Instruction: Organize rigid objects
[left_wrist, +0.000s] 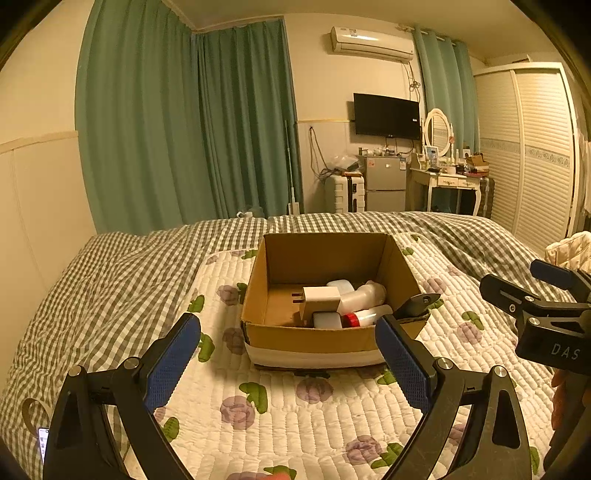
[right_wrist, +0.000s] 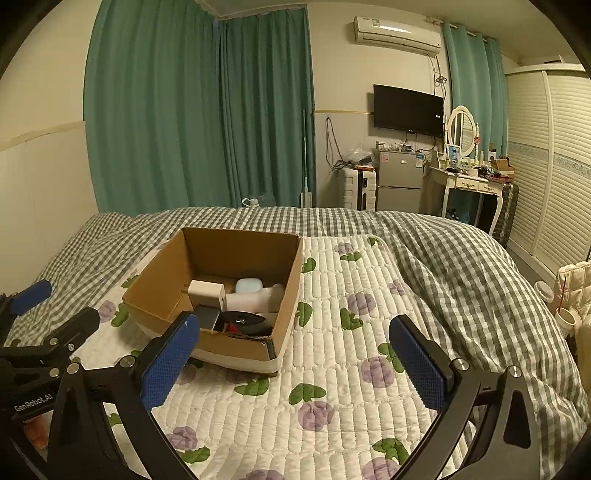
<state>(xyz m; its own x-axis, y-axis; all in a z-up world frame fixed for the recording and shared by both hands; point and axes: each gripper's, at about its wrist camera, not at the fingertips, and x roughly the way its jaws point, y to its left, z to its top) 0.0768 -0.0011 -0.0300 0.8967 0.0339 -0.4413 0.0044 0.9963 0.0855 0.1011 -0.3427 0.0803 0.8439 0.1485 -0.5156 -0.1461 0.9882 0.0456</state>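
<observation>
The open brown cardboard box (left_wrist: 325, 336) sits on the floral quilted bed cover (right_wrist: 332, 387), holding a white charger plug (left_wrist: 319, 299) and bottles. Both the left gripper (left_wrist: 288, 354) and right gripper (right_wrist: 295, 358) hover empty, jaws apart.

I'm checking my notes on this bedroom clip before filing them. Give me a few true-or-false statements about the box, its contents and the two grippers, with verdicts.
1. The cardboard box sits on the floral quilt. True.
2. The box is empty. False: it holds a white plug adapter, a white bottle and other small items.
3. Both the left gripper and the right gripper have their jaws spread with nothing between them. True.
4. A bottle with a red cap lies on the quilt beside the box. False: it lies inside the box.
5. The television on the wall is showing a picture. False: its screen is dark.
</observation>
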